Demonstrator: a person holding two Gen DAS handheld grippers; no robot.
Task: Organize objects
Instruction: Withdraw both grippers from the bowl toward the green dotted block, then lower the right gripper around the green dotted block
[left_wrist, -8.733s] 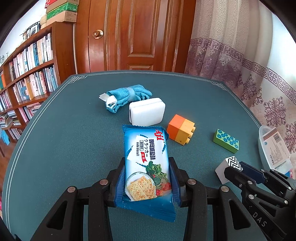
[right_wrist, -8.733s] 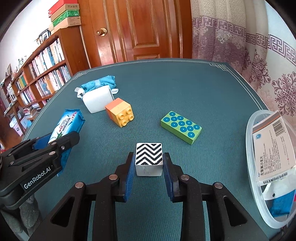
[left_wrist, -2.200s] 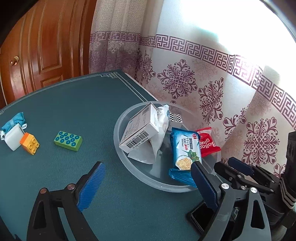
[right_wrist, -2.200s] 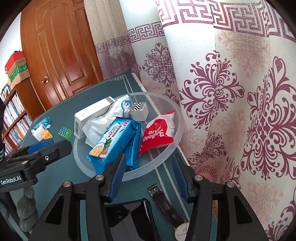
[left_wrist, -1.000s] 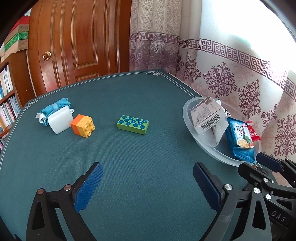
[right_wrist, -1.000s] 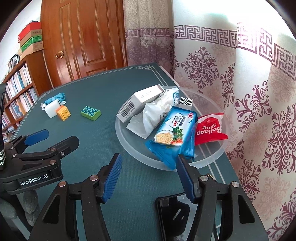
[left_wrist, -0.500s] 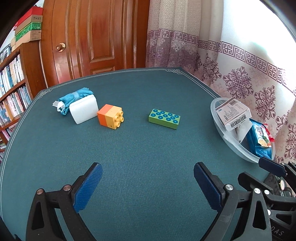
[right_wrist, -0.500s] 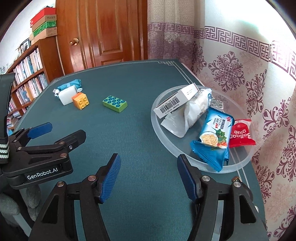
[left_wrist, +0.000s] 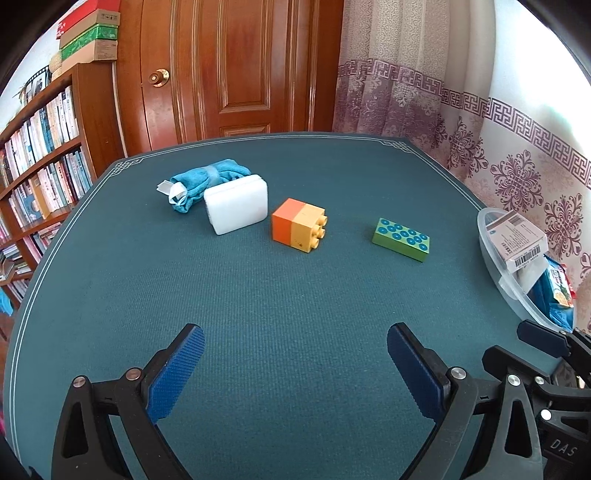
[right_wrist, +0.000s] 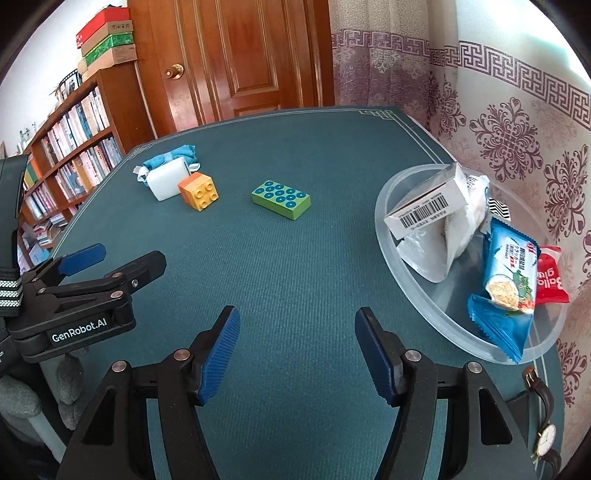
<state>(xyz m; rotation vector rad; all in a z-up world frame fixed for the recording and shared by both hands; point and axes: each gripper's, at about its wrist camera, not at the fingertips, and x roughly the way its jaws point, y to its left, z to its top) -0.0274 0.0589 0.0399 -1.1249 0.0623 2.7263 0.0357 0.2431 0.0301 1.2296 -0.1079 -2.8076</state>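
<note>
The clear plastic bowl (right_wrist: 413, 295) sits at the right edge of the table, at about three o'clock in the right wrist view. It holds a white barcoded box (right_wrist: 424, 206) leaning across its far rim, a crumpled white bag (right_wrist: 454, 236) under and beside the box, a blue cracker packet (right_wrist: 506, 284) lying along the near side, a red packet (right_wrist: 550, 277) touching the cracker packet at the bowl's right, and a black-and-white chevron cube (right_wrist: 498, 208) mostly hidden behind the bag.

Still out on the teal table (left_wrist: 258, 314), well apart from the bowl, lie four loose things in a rough row from ten to one o'clock in the left wrist view: a rolled blue towel (left_wrist: 207, 181), a white rounded block (left_wrist: 236, 208) touching the towel, an orange-and-yellow toy brick (left_wrist: 299, 230) just beside the white block (lying on its side, studs facing right), and a flat green brick with blue studs (left_wrist: 400, 240) farther right, alone.

The left gripper (left_wrist: 291, 365) hangs over bare cloth at six o'clock, jaws spread wide and holding nothing. The right gripper (right_wrist: 295, 354) is likewise spread and empty, over the table just left of the bowl.

A wristwatch (right_wrist: 543, 424) lies at the table's near right corner, at five o'clock. Beyond the table stand a wooden door (left_wrist: 236, 70), a bookshelf (left_wrist: 40, 162) at nine o'clock and a patterned curtain (left_wrist: 480, 122) along the right.
</note>
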